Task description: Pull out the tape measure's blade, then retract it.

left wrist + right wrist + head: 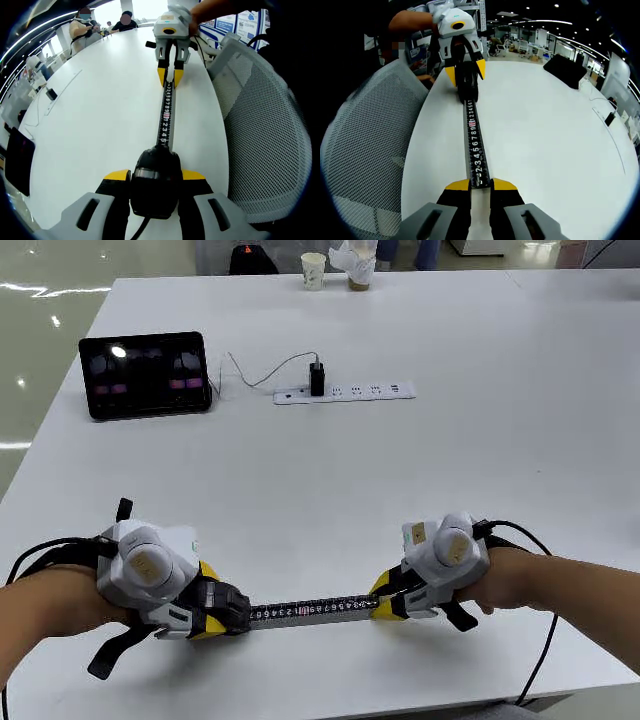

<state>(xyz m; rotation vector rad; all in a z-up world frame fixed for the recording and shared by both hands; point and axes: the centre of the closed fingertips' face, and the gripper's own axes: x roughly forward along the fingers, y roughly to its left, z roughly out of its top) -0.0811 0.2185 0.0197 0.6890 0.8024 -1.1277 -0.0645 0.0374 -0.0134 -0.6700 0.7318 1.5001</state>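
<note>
The tape measure's black case (pixel 155 167) sits between the yellow-tipped jaws of my left gripper (pixel 155 176), which is shut on it low over the white table (pixel 400 470). The numbered blade (pixel 312 610) is drawn out flat along the table's near edge. My right gripper (pixel 480 184) is shut on the blade's end (pixel 479 176). In the head view the left gripper (pixel 222 610) is at the left and the right gripper (pixel 383 602) at the right, facing each other. Seen from the right gripper, the case (pixel 468 86) sits in the left gripper (pixel 465 70).
A dark tablet (pixel 146 373) lies at the far left. Mid-table is a white power strip (pixel 345 392) with a plugged-in charger and cable. Paper cups (pixel 313 270) stand at the far edge. A grey mesh chair (pixel 265 125) is beside the near edge.
</note>
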